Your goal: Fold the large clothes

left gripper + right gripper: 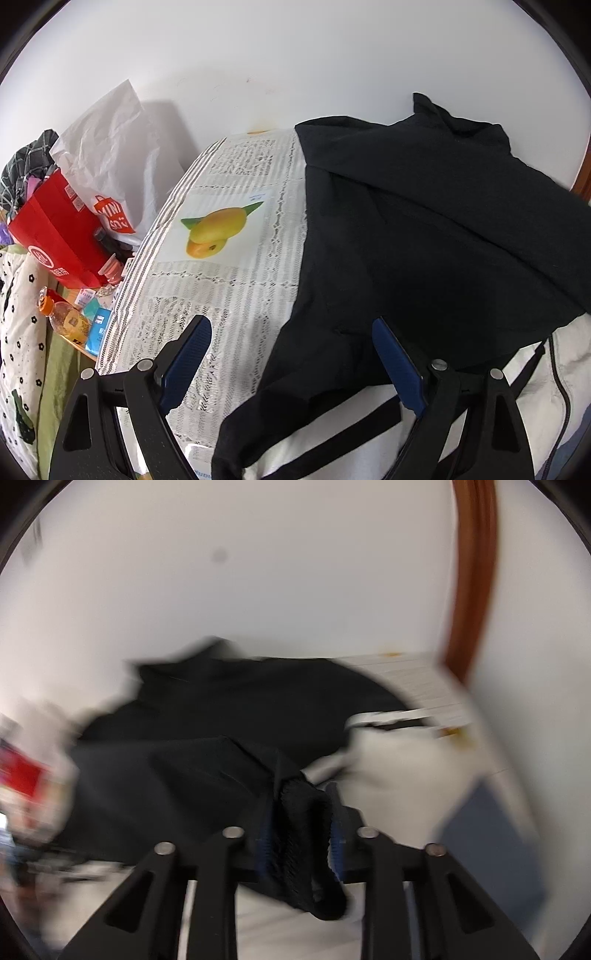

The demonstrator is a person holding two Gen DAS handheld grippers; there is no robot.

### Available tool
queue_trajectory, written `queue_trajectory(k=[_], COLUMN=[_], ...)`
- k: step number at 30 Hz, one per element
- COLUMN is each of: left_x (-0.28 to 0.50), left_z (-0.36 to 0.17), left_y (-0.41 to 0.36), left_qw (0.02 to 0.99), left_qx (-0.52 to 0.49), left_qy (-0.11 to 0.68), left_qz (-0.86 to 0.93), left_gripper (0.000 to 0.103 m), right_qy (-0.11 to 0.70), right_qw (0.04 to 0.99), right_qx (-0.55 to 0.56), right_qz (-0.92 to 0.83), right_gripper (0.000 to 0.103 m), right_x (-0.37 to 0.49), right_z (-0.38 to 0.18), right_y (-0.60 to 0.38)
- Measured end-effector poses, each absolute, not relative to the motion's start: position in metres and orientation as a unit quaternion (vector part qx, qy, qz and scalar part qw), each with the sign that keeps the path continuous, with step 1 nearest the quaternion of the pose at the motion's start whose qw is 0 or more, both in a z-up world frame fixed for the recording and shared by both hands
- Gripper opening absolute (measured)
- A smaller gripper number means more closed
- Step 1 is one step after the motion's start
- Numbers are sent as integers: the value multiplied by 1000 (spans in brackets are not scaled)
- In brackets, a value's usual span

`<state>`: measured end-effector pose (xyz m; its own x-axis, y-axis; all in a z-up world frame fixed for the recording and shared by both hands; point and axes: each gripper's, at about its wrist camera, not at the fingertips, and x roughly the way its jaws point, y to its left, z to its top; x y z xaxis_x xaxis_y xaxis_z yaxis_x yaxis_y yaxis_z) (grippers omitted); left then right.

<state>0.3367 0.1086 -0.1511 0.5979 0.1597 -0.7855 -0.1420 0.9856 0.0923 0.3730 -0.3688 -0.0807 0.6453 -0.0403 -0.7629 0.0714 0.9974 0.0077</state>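
A plain white wall (295, 66) stood behind a table covered with a white lace cloth (236, 258), and on that cloth lay a printed picture of yellow mangoes (216, 230). The mango picture serves as the landmark here. Just to its right, a large black garment (424, 229) was spread over the cloth, bunched and partly doubled over, its far edge riding up against the wall. Below the garment, at the near edge, white fabric with dark trim (554, 376) showed; whether this belonged to the same garment could not be told. To the left of the mango picture, off the table's edge, stood a red paper bag (55, 236) with a white plastic bag (110, 155) behind it, and nearer the camera an orange-capped bottle (64, 317) lay among small packets.

The left gripper (291, 332) hung below the mango picture with its blue-padded jaws set wide, one finger over the lace and the other over the black cloth, nothing between them pressed.

The right wrist view was badly blurred. There the right gripper (301, 823) had a thick fold of the black garment (221, 716) bunched between its narrow-set jaws, gripped by the pads. A brown wooden frame (474, 576) curved up the wall to the right.
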Motion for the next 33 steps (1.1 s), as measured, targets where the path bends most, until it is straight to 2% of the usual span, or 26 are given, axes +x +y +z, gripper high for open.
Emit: queue_trajectory(k=[5,7,11,13,17,23,25,28,33], left_x=[336,336,337,336,335,333,332,330,331], left_z=[-146,-144,-145,-144,-142,-143,-145,-145,-151], left_y=[99,95,92,91,89,82,79,76,76], left_qw=[898,899,897,897,899,897,895,895,894], left_qx=[25,28,28,30,29,27,31,41,54], left_qy=[434,432,436,436,433,437,441,441,439], left_qz=[74,72,68,66,62,56,55,57,66], left_gripper=[88,88,88,88,88,88,88,88,88], right_qy=[388,375,354,363,368,411,423,425,439], right_qw=[922,927,932,923,924,907,896,884,873], right_qx=[-1,-15,-64,-86,-50,-87,-135,-183,-188], right_qz=[-21,-18,-40,-92,-96,-44,-33,-61,-94], right_gripper=[37,45,52,52,52,60,69,69,68], right_x=[362,358,357,359,343,305,299,305,332], right_z=[-82,-81,-87,-92,-86,-108,-127,-150,-168], right_y=[-359,-351,-346,-358,-391,-385,-369,-356,-360])
